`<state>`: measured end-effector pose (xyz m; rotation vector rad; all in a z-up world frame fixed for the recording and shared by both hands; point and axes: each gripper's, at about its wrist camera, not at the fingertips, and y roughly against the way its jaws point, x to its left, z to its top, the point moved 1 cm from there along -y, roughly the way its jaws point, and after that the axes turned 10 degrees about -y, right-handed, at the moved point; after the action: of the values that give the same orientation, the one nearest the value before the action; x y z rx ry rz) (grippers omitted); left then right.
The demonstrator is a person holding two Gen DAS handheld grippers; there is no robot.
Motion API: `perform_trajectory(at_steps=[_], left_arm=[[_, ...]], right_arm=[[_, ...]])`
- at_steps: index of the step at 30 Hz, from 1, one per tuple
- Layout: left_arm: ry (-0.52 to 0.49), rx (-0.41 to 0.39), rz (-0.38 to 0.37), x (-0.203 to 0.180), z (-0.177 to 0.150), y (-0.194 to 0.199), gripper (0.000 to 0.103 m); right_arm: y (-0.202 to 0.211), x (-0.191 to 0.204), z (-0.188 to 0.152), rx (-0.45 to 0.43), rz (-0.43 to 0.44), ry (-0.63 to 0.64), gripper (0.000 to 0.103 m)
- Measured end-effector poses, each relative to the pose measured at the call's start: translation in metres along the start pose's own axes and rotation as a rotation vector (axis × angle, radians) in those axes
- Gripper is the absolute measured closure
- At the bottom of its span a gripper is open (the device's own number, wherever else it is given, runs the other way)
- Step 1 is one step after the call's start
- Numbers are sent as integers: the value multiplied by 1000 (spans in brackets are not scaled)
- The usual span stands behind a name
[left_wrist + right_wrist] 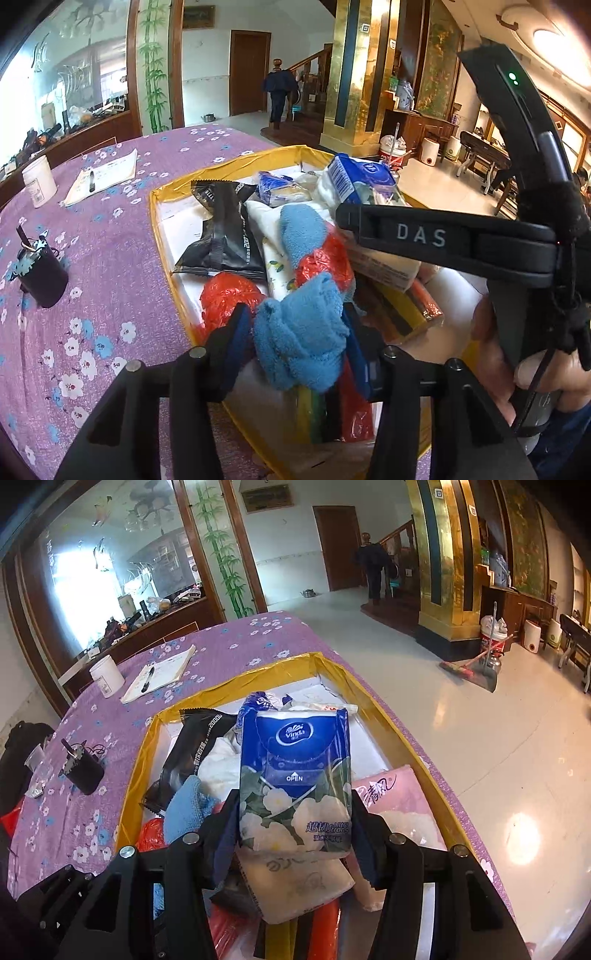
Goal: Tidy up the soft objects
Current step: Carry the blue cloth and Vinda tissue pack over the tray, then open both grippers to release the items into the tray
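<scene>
Blue fleece cloth [301, 332] sits pinched in the left gripper [295, 332]; the right gripper [293, 823] clamps a Vinda tissue pack [293, 775] above the yellow-rimmed box [369, 672].

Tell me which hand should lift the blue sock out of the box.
Left. Its tool already has the blue sock between its fingers, while the right tool is full with a tissue pack.

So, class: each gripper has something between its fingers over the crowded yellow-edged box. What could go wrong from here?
1. The blue cloth in the left gripper is limp and drapes over the red plastic bag; lifting could drag that along.
2. The blue tissue pack in the right gripper is soft and slick, so it may slip or crush.
3. The two grippers work close together and could collide.
</scene>
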<state>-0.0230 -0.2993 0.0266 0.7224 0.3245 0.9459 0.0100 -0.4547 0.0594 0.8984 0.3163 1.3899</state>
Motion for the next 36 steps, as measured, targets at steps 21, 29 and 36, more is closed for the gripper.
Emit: perform_trajectory(at_steps=[21, 29, 36], left_arm=[[-35, -9, 18, -4, 0, 2, 34], [-34, -9, 19, -4, 0, 1, 28], [-38, -13, 21, -4, 2, 4, 25]], right_arm=[[5, -2, -3, -33, 20, -28, 27], [9, -2, -3, -44, 33, -20, 18], [17, 2, -5, -70, 22, -11, 15]])
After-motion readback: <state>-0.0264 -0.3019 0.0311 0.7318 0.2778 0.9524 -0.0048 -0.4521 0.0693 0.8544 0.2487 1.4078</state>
